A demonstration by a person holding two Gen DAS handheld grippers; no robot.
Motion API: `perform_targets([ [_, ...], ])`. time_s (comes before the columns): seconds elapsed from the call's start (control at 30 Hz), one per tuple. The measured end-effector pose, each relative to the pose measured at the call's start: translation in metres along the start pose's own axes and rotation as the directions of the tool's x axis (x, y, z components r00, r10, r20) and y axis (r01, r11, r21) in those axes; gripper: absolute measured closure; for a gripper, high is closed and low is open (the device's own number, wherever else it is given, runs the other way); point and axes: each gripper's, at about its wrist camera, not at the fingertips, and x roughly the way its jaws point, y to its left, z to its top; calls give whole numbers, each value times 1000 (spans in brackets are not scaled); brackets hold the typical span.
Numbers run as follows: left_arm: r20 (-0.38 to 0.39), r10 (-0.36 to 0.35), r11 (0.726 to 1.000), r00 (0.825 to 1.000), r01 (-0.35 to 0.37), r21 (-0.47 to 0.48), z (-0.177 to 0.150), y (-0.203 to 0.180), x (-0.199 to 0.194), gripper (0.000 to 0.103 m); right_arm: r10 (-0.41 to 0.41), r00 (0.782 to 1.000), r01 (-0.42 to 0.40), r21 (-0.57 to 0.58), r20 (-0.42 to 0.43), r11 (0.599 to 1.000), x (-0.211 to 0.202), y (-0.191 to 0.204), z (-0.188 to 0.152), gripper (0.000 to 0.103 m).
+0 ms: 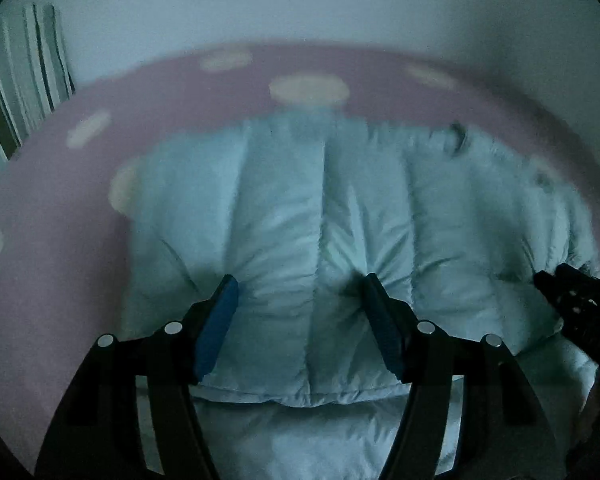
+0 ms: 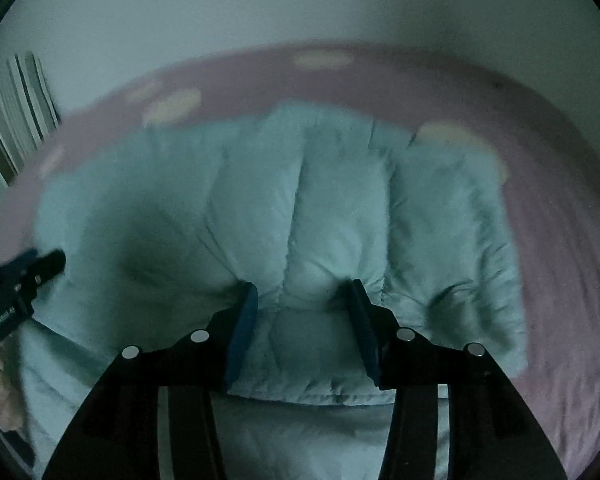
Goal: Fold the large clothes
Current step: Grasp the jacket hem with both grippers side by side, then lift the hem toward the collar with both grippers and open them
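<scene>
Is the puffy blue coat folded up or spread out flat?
Folded: the coat has one layer lying over another, with the top layer's edge crossing near the fingers.

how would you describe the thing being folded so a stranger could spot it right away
On the pink bedsheet with pale oval spots lies a pale blue quilted puffer jacket, near the middle. It is the only puffy, channel-stitched item, and the left gripper and right gripper both press into it.

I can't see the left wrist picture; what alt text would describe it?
A hand-held gripper, its two blue-padded fingers spread apart, presses into a puffy pale blue quilted jacket folded over on a pink bedsheet with pale spots. The tip of the other hand-held gripper shows at the right edge; the picture is dim.
</scene>
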Motion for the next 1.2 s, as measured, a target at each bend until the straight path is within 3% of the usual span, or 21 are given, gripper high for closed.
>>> perform_targets([
  [0.1, -3, 22, 1000, 1000, -22, 11, -7, -3, 14, 38, 5, 1000, -5, 6, 1, 1000, 12, -6, -7, 57],
  [0.2, 10, 27, 1000, 1000, -27, 2, -3, -4, 2, 43, 3, 1000, -3, 3, 5, 1000, 2, -7, -2, 57],
  [0.4, 110, -40, 999, 993, 43, -23, 23, -9, -25, 42, 48, 996, -51, 32, 81, 998, -18, -4, 21, 55],
  [0.57, 58, -37, 999, 998, 38, -16, 48, -21, 9, 42, 33, 997, -34, 10, 72, 999, 8, 8, 46, 55],
  [0.7, -25, 12, 999, 1000, -10, 53, 50, -33, 39, 41, 12, 1000, -12, -11, -15, 1000, 39, 8, 43, 54],
  [0.8, -12, 33, 996, 999, -32, 83, 49, -37, 39, 42, -5, 1000, 5, -36, -8, 999, 40, 11, 43, 54],
  [0.93, 52, 19, 999, 998, -21, 33, 45, -23, 2, 42, 36, 999, -36, -5, 25, 999, 4, 4, 40, 54],
  [1.03, 103, 95, 995, 990, -94, -10, 32, 2, -15, 42, -13, 998, 14, -27, 55, 1000, -12, -3, 24, 52],
  [1.1, 73, 107, 993, 991, -104, -56, 25, 22, -10, 42, -51, 997, 51, -12, 52, 999, -14, -10, 13, 48],
  [1.2, -24, 40, 997, 999, -42, -70, 18, 38, 17, 39, -41, 999, 42, 19, -13, 999, 4, -22, 3, 47],
])
